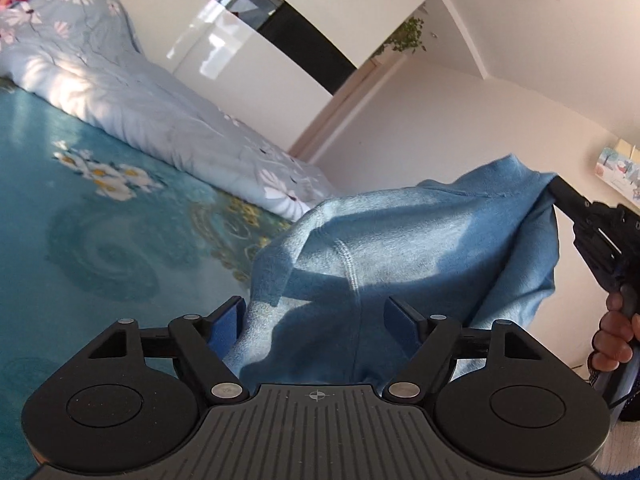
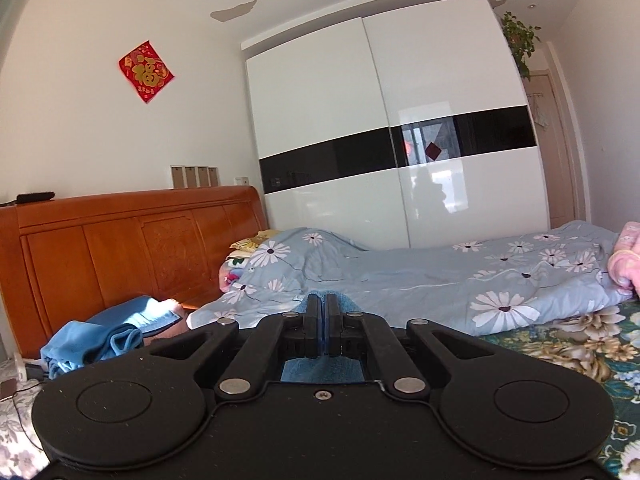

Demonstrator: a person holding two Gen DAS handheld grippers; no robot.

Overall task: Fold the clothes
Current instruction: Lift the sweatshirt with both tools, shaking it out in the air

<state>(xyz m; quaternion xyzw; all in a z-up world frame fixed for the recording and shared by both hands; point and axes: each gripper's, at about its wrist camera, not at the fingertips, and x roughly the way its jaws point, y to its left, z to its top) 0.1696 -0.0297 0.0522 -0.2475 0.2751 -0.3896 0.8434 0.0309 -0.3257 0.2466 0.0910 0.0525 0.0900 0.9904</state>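
Blue garment (image 1: 400, 248) hangs above the bed (image 1: 100, 248). R gripper (image 2: 324, 320), jaws pressed together, pinches its corner at 2 o'clock. L gripper (image 1: 316, 320), jaws spread, has cloth between its fingers, not gripping; nearest free edge at 12.

**Where everything sits around you**

From your right wrist view, the bed (image 2: 560, 344) runs across from 9 to 3 o'clock. The quilt (image 2: 440, 280) lies on it at 12, with the wardrobe (image 2: 400, 140) behind. The headboard (image 2: 120, 248) stands at 10 o'clock, a bundled cloth (image 2: 100, 336) before it. The garment (image 1: 400, 248) hangs between your left gripper (image 1: 316, 316) and right gripper (image 1: 560, 196), at 2 o'clock.
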